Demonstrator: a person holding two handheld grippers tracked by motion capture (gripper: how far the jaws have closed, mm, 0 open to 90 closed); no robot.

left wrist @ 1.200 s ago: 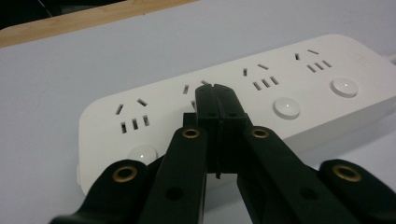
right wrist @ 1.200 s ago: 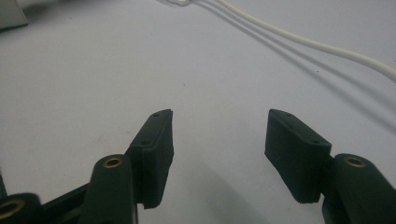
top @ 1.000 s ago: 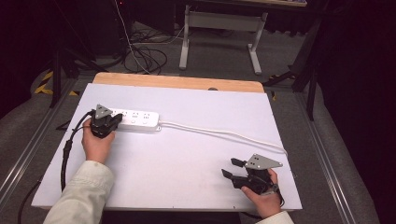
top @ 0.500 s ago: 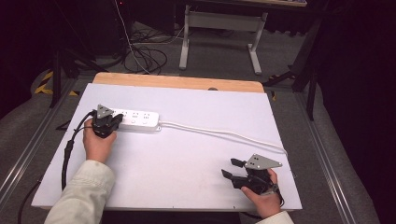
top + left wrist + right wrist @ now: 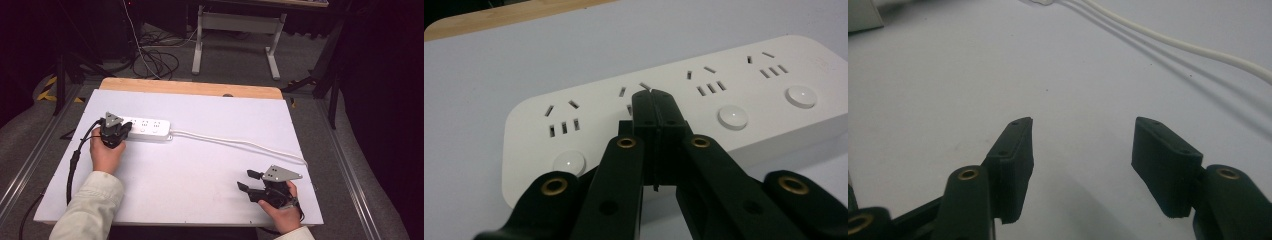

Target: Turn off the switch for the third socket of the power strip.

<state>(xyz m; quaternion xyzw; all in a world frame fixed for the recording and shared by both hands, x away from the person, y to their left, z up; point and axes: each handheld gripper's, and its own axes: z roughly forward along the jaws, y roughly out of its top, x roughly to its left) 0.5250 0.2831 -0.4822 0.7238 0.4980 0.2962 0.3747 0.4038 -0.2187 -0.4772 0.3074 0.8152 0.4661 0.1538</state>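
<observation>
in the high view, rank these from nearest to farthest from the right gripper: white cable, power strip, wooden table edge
1. white cable: it runs across the white table top just beyond the right gripper and passes closest near the right edge.
2. power strip: far across on the left side, under the left gripper.
3. wooden table edge: along the far side of the table.

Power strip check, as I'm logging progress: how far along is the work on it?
Done: the left claw, shut with nothing between its jaws, sits over the white power strip, tips above the second socket group from the left. In hand: it looks set to press there, though contact can't be told. Left: the button and its neighbours look unlit, and the right claw waits open above the table.
</observation>
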